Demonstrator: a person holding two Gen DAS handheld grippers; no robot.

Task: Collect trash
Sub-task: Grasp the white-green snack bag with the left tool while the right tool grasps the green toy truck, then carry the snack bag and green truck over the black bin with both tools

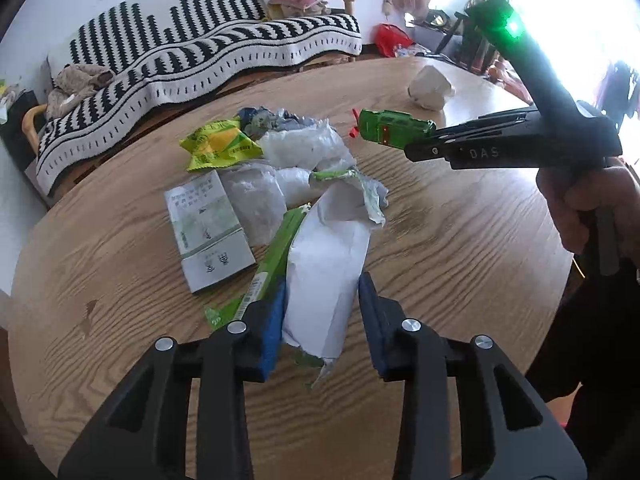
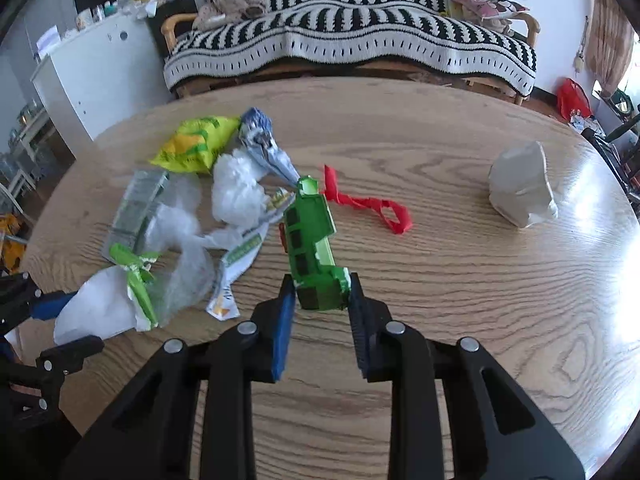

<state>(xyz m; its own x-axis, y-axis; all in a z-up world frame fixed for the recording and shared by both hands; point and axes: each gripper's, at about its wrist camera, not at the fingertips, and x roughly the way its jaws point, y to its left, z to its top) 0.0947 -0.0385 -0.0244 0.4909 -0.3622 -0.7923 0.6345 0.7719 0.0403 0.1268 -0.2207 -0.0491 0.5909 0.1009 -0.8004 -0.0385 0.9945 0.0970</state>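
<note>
The work surface was a round wood-grain table [image 2: 440, 288], set in a living room before a sofa [image 2: 360, 40] draped in a black-and-white striped throw; a white cabinet [image 2: 100, 76] stood at the left in the right wrist view. No bin or other container was visible. Trash lay clustered at the table's middle: one yellow snack packet [image 2: 192, 144], one blue-and-white wrapper [image 2: 260, 136], one flat printed packet [image 1: 208, 228], crumpled clear plastic [image 2: 236, 192], and one red strip [image 2: 368, 208] apart from the heap. One crumpled white paper lump [image 2: 520, 188] sat well apart toward the far edge. The left gripper [image 1: 322, 312] was clenched on a white and green torn bag [image 1: 324, 264], both pads against it. The right gripper [image 2: 322, 304] grasped one green carton [image 2: 312, 248] by its near end.
</note>
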